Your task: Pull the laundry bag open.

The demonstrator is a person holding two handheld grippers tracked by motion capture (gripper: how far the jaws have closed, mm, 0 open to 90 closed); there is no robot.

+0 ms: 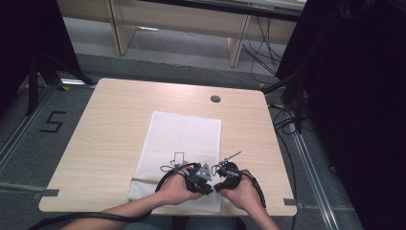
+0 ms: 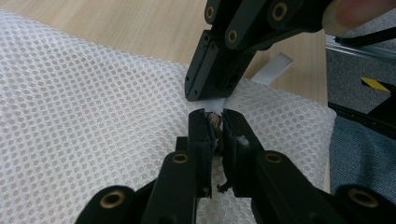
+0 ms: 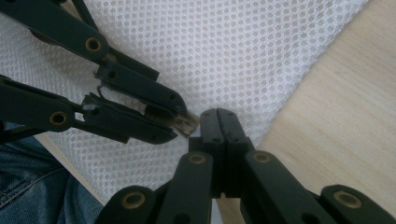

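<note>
Grippers meeting at the near edge of a white mesh fabric bag [image 1: 184, 139] on a light wooden tabletop [image 1: 105, 129].

Left gripper [image 2: 214, 117]: jaws closed on a small brownish piece at the bag's edge, too blurred to identify. Right gripper [image 3: 218, 114]: jaws fully closed, tips pressed on a white strip that is mostly hidden. Hands cover the bag's near edge in the high view. A "5" [image 1: 51, 121] is marked on the floor.

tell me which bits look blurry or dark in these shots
High view: evenly lit table, black at both sides. Left gripper view: mesh bag sharp, fingertip top right blurred. Right gripper view: mesh crisp, nearest linkages soft, jeans dim.
</note>
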